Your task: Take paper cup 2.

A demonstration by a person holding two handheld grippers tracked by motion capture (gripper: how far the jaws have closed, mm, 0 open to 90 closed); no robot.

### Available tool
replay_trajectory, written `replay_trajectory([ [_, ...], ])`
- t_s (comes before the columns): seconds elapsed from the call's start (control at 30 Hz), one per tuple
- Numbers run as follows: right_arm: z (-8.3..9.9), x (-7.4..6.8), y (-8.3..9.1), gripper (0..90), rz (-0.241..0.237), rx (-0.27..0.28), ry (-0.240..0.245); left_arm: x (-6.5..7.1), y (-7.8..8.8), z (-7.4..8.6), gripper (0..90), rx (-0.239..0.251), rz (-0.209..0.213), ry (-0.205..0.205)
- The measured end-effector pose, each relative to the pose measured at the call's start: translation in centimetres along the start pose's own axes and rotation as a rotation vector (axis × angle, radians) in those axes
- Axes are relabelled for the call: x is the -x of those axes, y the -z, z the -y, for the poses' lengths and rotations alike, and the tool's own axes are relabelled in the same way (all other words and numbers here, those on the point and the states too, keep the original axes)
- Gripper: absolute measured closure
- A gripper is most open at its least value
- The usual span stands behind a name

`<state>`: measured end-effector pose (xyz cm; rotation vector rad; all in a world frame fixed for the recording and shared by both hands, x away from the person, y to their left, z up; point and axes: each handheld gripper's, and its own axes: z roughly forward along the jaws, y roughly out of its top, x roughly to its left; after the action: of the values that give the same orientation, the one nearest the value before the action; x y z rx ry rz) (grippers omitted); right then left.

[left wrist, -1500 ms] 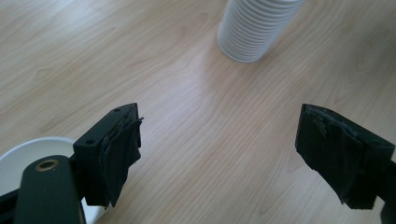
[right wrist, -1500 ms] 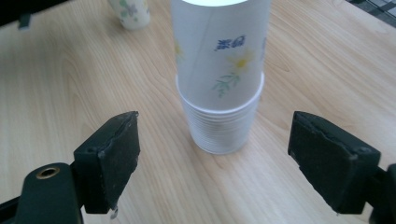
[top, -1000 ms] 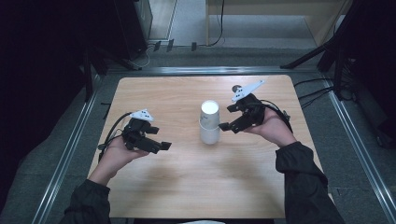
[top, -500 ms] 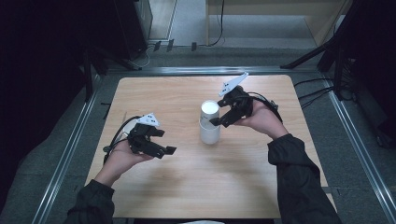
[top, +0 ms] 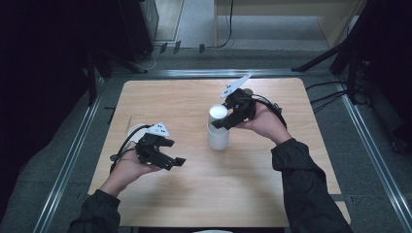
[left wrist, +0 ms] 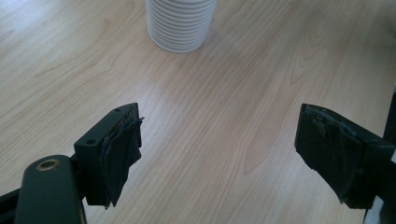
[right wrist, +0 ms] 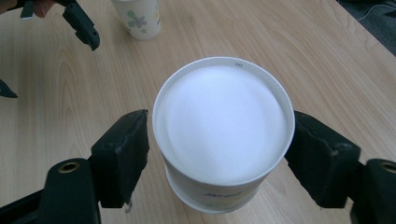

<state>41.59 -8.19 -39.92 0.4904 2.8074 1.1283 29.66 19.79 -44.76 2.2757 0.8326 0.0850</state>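
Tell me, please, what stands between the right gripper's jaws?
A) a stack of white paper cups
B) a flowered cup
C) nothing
A: in the right gripper view, the right gripper has its jaws on either side of the top of the stack of white paper cups.

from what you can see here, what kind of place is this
Probably a lab or recording workspace, not a home: a bare wooden table framed by metal floor rails, cables trailing across grey floor, dark surroundings, and a stack of paper cups as the test item.
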Motion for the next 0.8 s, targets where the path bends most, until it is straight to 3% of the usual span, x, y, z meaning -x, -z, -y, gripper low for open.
replay_trajectory([
  [0.4,0.2,0.1,-0.2,31.5,0.012,0.003,-0.011,0.1,-0.4,0.4,14.7,-0.030,0.020,0.000],
  [0.8,0.0,0.0,0.8,32.7,0.016,0.036,-0.009,0.2,-0.6,0.5,14.8,-0.045,0.021,-0.010],
])
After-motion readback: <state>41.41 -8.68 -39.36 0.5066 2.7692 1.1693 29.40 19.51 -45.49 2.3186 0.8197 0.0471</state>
